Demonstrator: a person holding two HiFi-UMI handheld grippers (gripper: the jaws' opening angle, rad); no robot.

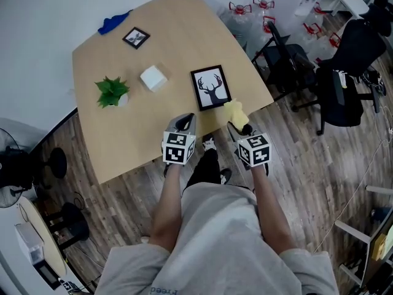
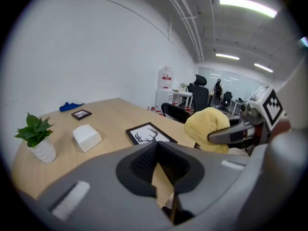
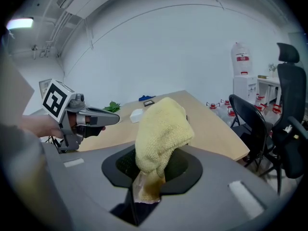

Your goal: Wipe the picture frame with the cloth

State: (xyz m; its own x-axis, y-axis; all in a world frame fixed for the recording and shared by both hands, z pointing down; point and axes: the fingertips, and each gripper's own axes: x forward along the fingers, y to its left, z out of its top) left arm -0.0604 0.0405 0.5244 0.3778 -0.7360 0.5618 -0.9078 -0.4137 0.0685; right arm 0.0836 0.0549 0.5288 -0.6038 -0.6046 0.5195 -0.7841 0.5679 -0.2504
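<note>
A black picture frame with a deer print (image 1: 210,86) lies flat near the table's front right corner, also in the left gripper view (image 2: 149,134). My right gripper (image 1: 236,123) is shut on a yellow cloth (image 1: 236,111), which bunches up out of its jaws (image 3: 161,129) just in front of the frame's near edge. The left gripper (image 1: 186,121) hovers over the table's front edge, left of the cloth, jaws shut with nothing in them (image 2: 161,165).
On the wooden table (image 1: 178,35) sit a white box (image 1: 153,77), a small potted plant (image 1: 112,91), a small dark frame (image 1: 136,37) and a blue cloth (image 1: 113,22) at the far edge. Office chairs (image 1: 344,72) and water bottles (image 1: 245,17) stand to the right.
</note>
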